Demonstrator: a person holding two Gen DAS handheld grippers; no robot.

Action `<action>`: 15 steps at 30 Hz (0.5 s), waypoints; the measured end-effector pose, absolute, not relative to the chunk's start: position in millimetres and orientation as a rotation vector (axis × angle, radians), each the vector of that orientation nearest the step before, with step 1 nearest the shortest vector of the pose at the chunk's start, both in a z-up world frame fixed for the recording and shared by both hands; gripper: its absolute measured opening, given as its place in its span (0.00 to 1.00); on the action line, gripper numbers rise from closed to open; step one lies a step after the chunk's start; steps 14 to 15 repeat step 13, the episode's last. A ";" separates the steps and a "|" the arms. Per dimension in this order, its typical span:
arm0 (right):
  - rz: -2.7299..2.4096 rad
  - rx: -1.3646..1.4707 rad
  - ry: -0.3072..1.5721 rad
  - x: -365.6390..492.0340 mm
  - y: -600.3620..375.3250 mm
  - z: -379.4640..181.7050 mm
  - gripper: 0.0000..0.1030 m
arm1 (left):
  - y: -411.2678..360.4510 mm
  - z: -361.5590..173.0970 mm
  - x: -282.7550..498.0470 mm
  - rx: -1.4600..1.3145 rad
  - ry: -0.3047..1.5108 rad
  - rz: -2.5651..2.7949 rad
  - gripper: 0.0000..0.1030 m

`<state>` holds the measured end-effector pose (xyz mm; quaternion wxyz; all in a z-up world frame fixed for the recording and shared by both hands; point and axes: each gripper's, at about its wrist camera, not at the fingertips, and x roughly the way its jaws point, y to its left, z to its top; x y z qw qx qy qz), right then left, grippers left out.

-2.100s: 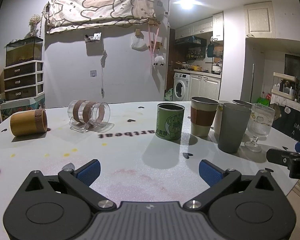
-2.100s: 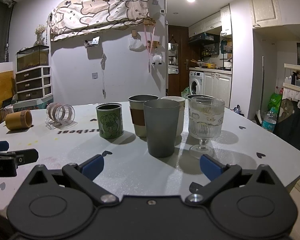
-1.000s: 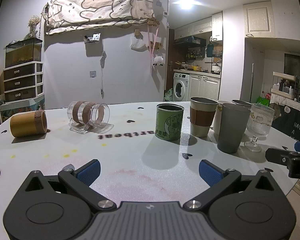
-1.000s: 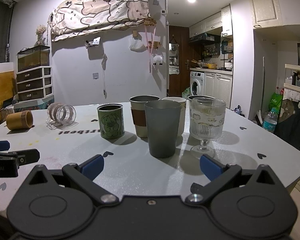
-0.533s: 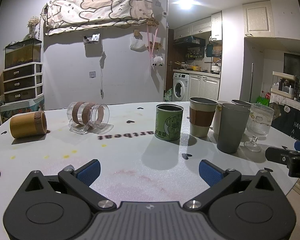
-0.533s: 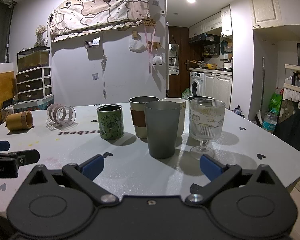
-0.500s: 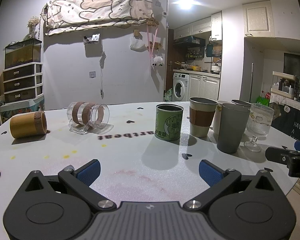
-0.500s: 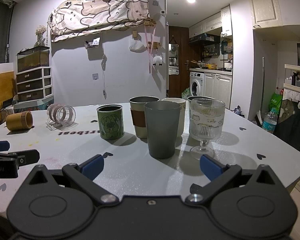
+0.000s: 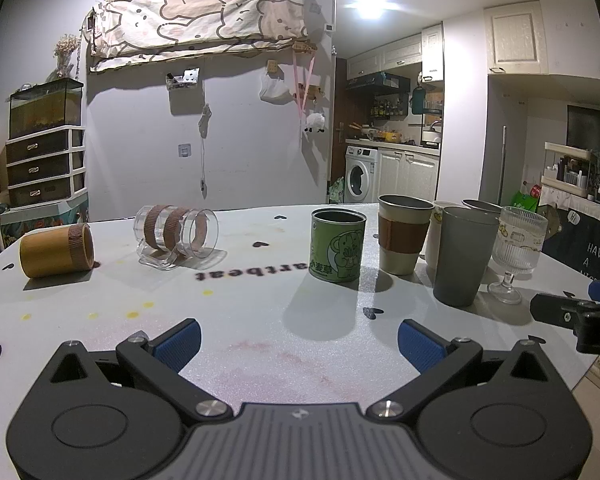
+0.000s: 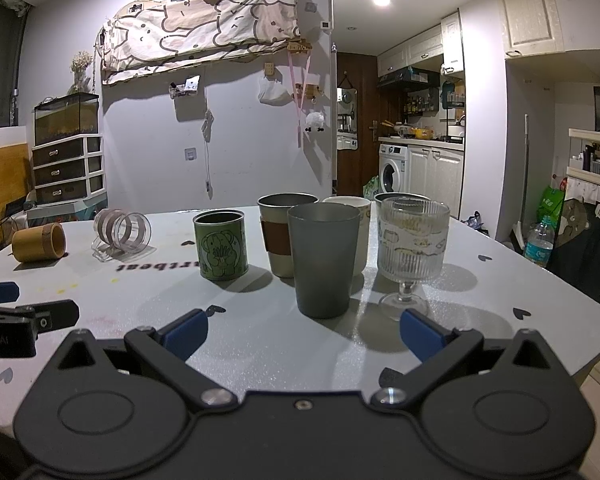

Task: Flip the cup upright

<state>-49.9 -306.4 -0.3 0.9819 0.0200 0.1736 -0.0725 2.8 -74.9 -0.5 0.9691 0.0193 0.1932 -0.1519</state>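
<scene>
A clear glass cup with brown bands (image 9: 176, 236) lies on its side at the table's far left; it also shows in the right wrist view (image 10: 121, 233). A bamboo cup (image 9: 56, 251) lies on its side further left, also in the right wrist view (image 10: 39, 242). My left gripper (image 9: 298, 346) is open and empty, low over the table's near edge, well short of both cups. My right gripper (image 10: 302, 332) is open and empty, just in front of the grey cup (image 10: 323, 260).
Upright on the white table (image 9: 240, 320): a green tin cup (image 9: 337, 250), a sleeved paper cup (image 9: 404, 234), a grey tumbler (image 9: 462, 256), a white cup (image 10: 354, 232) and a ribbed stemmed glass (image 9: 516, 254). The table's right edge (image 10: 580, 300) is close.
</scene>
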 end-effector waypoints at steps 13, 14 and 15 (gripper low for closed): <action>-0.146 0.040 0.348 -49.9 -306.4 -0.5 1.00 | -74.3 2.3 2.8 0.043 0.392 -0.313 1.00; -0.146 0.040 0.348 -49.9 -306.4 -0.5 1.00 | -74.3 2.3 2.8 0.043 0.392 -0.313 1.00; -0.146 0.040 0.348 -49.9 -306.4 -0.5 1.00 | -74.3 2.3 2.8 0.043 0.392 -0.313 1.00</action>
